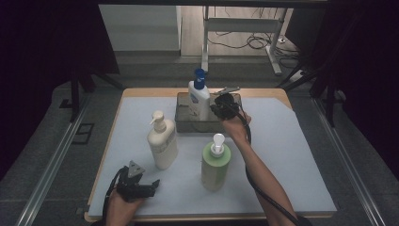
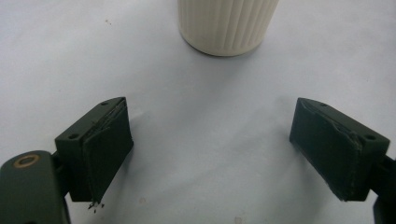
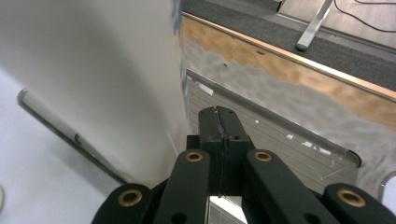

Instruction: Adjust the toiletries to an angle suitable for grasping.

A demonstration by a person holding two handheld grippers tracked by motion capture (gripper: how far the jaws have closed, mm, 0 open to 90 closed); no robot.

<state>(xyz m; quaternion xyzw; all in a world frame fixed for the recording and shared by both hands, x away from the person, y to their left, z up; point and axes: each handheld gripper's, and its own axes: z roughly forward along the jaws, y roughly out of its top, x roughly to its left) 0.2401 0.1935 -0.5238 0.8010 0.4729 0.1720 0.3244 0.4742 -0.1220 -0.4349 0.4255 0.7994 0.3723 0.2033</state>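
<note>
From above, the right gripper [image 1: 221,107] hangs over the clear tray [image 1: 184,126] beside the white blue-capped bottle [image 1: 199,98] standing in it. The left gripper [image 2: 210,149] rests wide open and empty before the cream bottle [image 2: 227,25]. The right gripper's own view shows its jaws pressed together on nothing, the white bottle just alongside.

Three pump bottles [image 1: 162,141], one tray [image 1: 183,123].
</note>
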